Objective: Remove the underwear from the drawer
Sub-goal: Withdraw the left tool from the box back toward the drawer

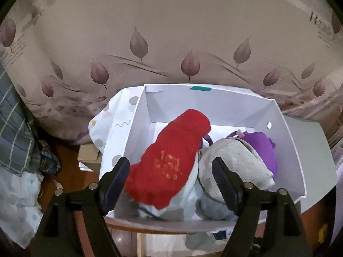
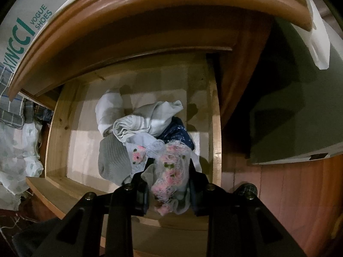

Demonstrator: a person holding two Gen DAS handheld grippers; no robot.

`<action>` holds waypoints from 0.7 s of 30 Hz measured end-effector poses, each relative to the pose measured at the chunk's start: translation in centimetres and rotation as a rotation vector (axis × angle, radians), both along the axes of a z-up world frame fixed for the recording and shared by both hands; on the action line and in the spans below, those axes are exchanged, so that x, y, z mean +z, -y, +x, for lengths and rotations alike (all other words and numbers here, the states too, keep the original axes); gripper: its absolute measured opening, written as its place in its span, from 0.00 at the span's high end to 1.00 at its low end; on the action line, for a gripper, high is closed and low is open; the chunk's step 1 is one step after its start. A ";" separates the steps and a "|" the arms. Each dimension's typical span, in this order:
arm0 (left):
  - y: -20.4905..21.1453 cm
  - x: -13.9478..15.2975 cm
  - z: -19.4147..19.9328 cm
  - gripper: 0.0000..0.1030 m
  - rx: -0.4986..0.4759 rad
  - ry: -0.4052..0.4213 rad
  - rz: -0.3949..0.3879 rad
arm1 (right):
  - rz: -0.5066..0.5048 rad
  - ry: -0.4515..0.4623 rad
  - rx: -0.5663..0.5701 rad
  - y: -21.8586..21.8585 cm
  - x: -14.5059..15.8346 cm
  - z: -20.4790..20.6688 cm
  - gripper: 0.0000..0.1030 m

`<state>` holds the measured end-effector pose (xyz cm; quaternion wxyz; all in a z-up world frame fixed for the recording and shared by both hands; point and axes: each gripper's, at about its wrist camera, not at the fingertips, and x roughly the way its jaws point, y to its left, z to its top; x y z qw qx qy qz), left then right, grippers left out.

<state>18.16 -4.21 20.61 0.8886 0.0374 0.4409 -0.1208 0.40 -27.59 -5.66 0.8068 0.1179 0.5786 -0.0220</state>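
R gripper clamps pink-flowered underwear over drawer front-right corner; loose threads may snag the pile. L gripper wide, empty, above white box w/ red garment.

My left gripper spread over the white box, red garment and grey one filling the near half, far wall side bare, my right gripper in the wooden drawer, clothes heap mid-drawer, left floor free, overhanging wooden top blocking the back.
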 end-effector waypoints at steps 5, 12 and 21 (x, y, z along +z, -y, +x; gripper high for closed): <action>-1.9 1.7 -3.8 0.24 0.015 0.065 -0.018 | -0.012 0.001 -0.005 0.1 -0.1 -0.1 0.73; -5.8 0.0 -10.2 0.14 0.074 0.135 0.026 | -0.046 0.001 -0.004 -0.2 -0.3 0.0 0.73; -8.7 -11.0 -12.6 0.10 0.193 0.054 0.144 | -0.095 -0.005 0.005 -0.6 -0.7 0.1 0.73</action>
